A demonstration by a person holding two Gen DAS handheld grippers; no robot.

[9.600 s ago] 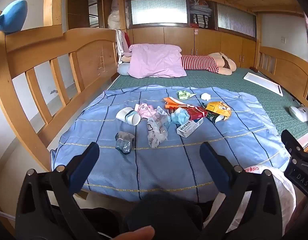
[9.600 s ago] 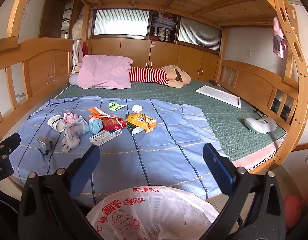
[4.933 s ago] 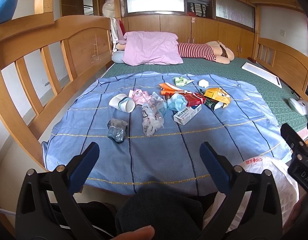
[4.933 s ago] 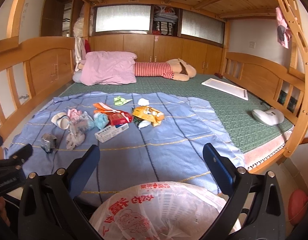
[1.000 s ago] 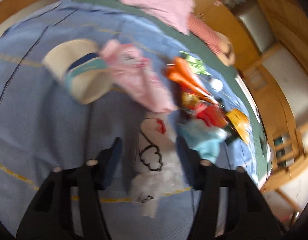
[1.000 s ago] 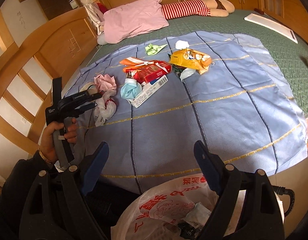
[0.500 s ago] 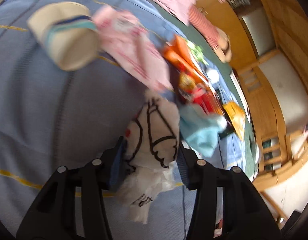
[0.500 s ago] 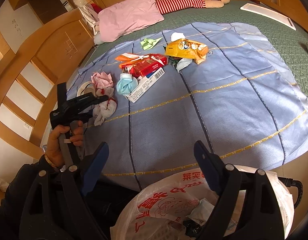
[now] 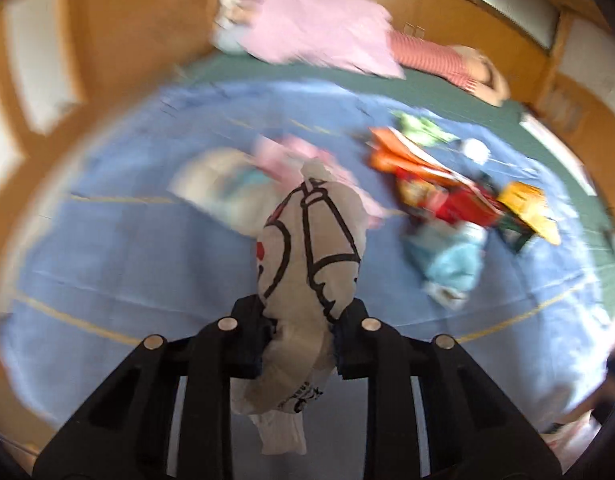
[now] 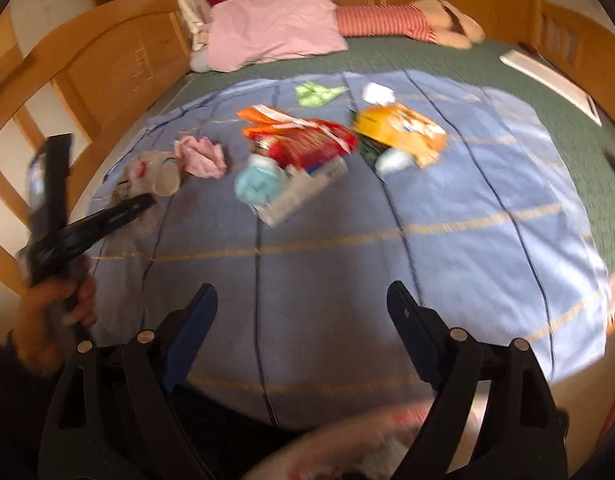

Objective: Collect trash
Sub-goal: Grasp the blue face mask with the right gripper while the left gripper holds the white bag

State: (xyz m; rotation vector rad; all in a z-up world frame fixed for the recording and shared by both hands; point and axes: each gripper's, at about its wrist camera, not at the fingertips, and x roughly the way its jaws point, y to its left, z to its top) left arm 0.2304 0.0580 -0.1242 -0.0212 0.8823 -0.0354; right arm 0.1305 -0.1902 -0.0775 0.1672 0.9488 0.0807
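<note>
My left gripper (image 9: 303,320) is closing its jaws on a white plastic bag with black drawings (image 9: 311,240). The pads press its lower part and it hangs clear above the blue sheet (image 9: 127,264). In the right wrist view that gripper (image 10: 141,200), held by a hand (image 10: 55,300), is at the sheet's left edge beside a paper cup (image 10: 165,178). My right gripper (image 10: 303,300) is open and empty over the near part of the blue sheet (image 10: 347,260). A white trash bag with red print (image 10: 347,452) shows blurred below it.
More trash lies mid-sheet: pink crumpled paper (image 10: 201,156), a light blue mask (image 10: 259,184), a white box (image 10: 303,192), a red packet (image 10: 307,140), a yellow snack bag (image 10: 399,128), green paper (image 10: 315,94). A pink pillow (image 10: 275,28) and wooden rail (image 10: 87,72) stand behind and left.
The left gripper has closed on the white plastic bag and lifted it off the sheet. The right gripper has moved forward over the sheet, and the trash bag now sits lower in its view.
</note>
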